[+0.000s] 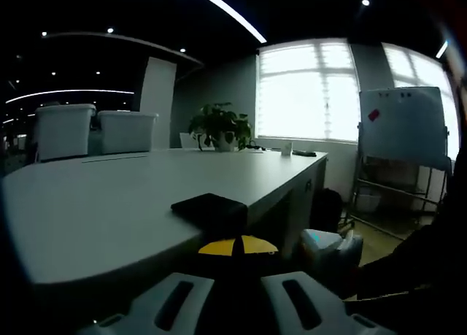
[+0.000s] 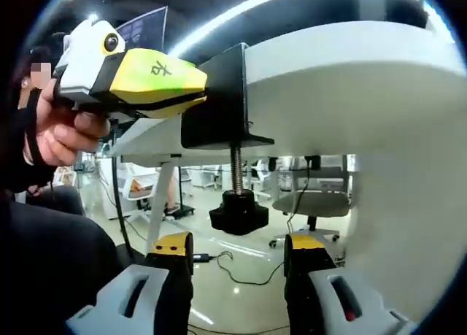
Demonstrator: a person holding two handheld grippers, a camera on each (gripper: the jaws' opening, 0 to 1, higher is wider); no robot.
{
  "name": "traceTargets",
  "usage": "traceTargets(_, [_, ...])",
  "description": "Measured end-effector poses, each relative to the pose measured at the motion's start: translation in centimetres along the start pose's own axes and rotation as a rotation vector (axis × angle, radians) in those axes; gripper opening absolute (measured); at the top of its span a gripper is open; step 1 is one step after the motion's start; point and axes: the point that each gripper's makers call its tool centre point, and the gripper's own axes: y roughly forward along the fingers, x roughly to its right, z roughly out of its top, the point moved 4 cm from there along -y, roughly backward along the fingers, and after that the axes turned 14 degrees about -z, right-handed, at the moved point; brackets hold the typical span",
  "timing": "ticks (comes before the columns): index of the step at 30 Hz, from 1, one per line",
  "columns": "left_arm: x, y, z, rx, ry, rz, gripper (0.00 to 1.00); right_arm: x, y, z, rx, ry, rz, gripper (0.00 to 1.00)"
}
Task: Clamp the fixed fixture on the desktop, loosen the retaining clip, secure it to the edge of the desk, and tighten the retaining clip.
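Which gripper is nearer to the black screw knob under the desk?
Right. The right gripper sits open just below the screw knob; the left gripper holds the clamp at desktop level.

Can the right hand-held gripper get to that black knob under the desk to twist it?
Probably yes. The right hand-held gripper is open just below the black knob, which hangs free on its screw, with nothing between them.

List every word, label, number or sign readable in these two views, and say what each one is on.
A dark mark, like a "4" or a character, on the yellow side of the left gripper: too blurred to read for certain.
A red patch on the whiteboard: no legible text.
The black clamp on the desk edge and its screw knob: no markings.
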Motion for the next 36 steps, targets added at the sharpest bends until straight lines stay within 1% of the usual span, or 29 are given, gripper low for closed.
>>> traceTargets(2, [-0.1,0.0,0.0,0.003,-0.004,-0.001,0.01,-0.1,0.4,-0.3,-0.041,-0.049,-0.048,0.49])
traceTargets(3, [0.0,0.0,0.0,0.006,-0.003,-0.001,0.01,0.1,0.5,0.3,-0.021,-0.056,-0.097,0.48])
traceTargets(4, [0.0,0.0,0.0,0.009,-0.001,-0.002,0.01,0.2,0.6,0.9,-0.007,-0.034,-0.155,0.48])
traceTargets(5, [-0.1,0.1,0.0,0.013,-0.005,-0.004,0.01,-0.1,0.5,1.6,0.018,-0.022,-0.18,0.48])
traceTargets(6, [-0.2,0.1,-0.1,0.017,-0.011,-0.005,0.01,-0.2,0.2,1.7,0.018,-0.033,-0.204,0.48])
traceTargets(9, [-0.2,0.2,-0.1,0.017,-0.008,-0.007,0.01,-0.8,-0.7,1.4,-0.001,-0.03,-0.229,0.48])
traceTargets(11, [-0.3,0.2,0.0,0.015,0.001,-0.009,0.01,-0.6,-1.1,1.5,0.0,-0.032,-0.272,0.48])
traceTargets(14, [-0.3,0.1,0.0,0.026,-0.007,-0.008,0.01,-0.5,-1.1,1.4,-0.006,-0.024,-0.317,0.48])
traceTargets(18, [-0.1,0.2,0.0,0.023,-0.005,-0.011,0.01,-0.5,-0.4,1.2,-0.02,-0.04,-0.342,0.48])
traceTargets(21, [0.0,0.2,0.1,0.013,0.001,-0.011,0.01,-0.8,0.1,1.6,-0.012,-0.029,-0.339,0.48])
traceTargets(26, [0.2,0.1,0.0,0.01,0.006,-0.006,0.01,-0.9,1.2,1.5,-0.022,-0.042,-0.343,0.48])
traceTargets(29, [0.2,0.2,0.1,0.01,0.007,-0.005,0.01,-0.9,1.4,1.6,-0.018,-0.052,-0.344,0.45])
traceTargets(30, [0.2,0.2,0.1,0.009,0.006,-0.005,0.01,-0.8,1.4,1.6,-0.02,-0.062,-0.349,0.44])
traceTargets(32, [0.2,0.2,0.1,0.008,0.007,-0.006,0.01,-0.6,1.5,1.5,-0.032,-0.082,-0.356,0.35])
traceTargets(34, [0.1,0.3,0.1,0.005,0.011,-0.007,0.01,-0.4,1.4,1.5,-0.036,-0.098,-0.37,0.3])
traceTargets(36, [0.0,0.3,0.0,0.004,0.009,-0.01,0.01,-0.1,1.4,1.6,-0.038,-0.088,-0.371,0.29])
